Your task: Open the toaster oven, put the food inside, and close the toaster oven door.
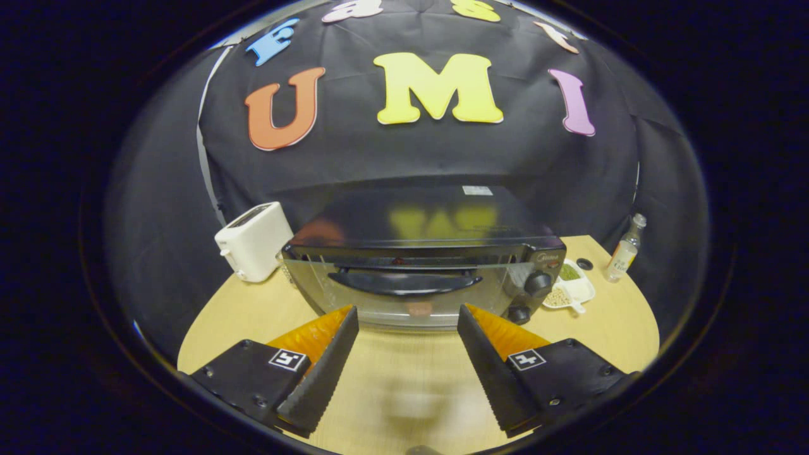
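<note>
A black toaster oven (423, 253) stands on the wooden table (404, 392), just beyond my fingertips. Its glass door is closed, with a dark curved handle (404, 282) across the upper part of the door. Two knobs (537, 283) sit on its right panel. My gripper (407, 319) is open, the fingers spread wide with nothing between them, the tips level with the lower edge of the door. Something reddish shows dimly through the glass low in the door; I cannot tell what it is.
A white pop-up toaster (254, 241) stands left of the oven. Right of the oven lies a white divided dish (572, 291) with grains and green bits, a small dark cap (584, 263) and a clear bottle (624, 249). Bare tabletop lies under the fingers.
</note>
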